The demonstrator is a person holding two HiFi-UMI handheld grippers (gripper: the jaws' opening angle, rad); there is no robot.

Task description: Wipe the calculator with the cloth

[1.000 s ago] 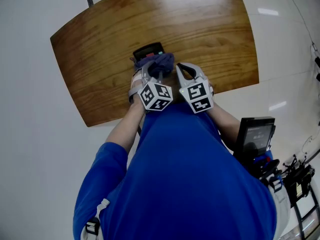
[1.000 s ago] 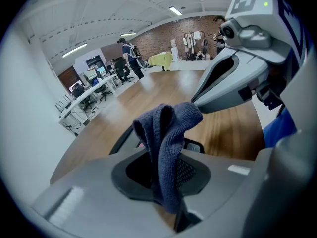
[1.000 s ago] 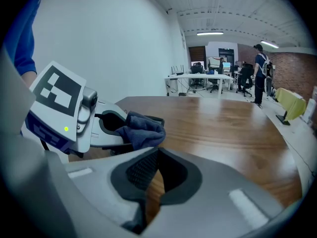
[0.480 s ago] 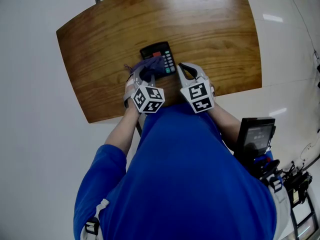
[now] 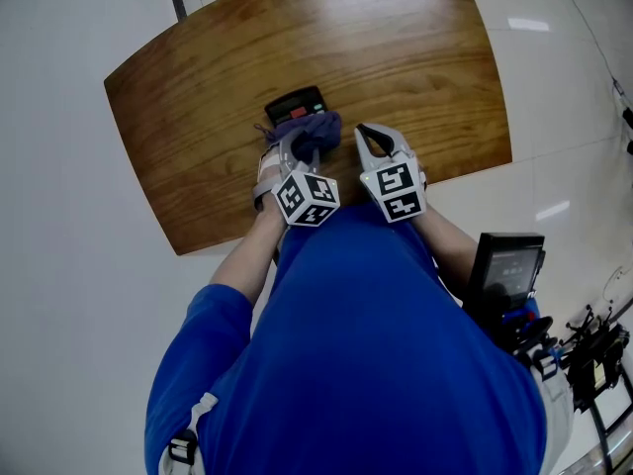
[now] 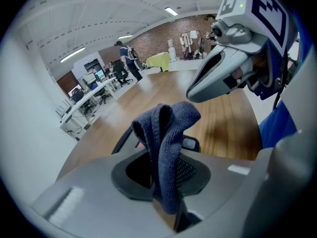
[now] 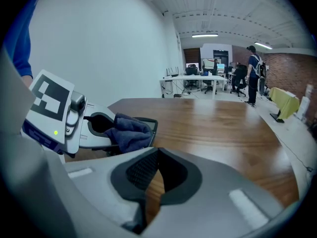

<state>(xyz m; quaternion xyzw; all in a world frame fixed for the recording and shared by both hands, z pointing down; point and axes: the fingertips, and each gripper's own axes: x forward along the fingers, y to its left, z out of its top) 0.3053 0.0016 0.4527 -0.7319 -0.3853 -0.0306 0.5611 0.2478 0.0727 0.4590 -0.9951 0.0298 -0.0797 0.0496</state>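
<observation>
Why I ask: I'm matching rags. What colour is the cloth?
Dark greyish blue cloth; clearest in the left gripper view.

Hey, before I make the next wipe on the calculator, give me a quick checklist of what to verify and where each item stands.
1. Dark blue cloth clamped in left gripper: ok.
2. Cloth lying over black calculator: ok, it covers the near end.
3. Cloth pressing on the keys: cannot tell.
4. Right gripper steadying the calculator: not ok; jaws together, empty, off to its side.
5. Calculator well in from the edges of the brown wooden table: ok.
</observation>
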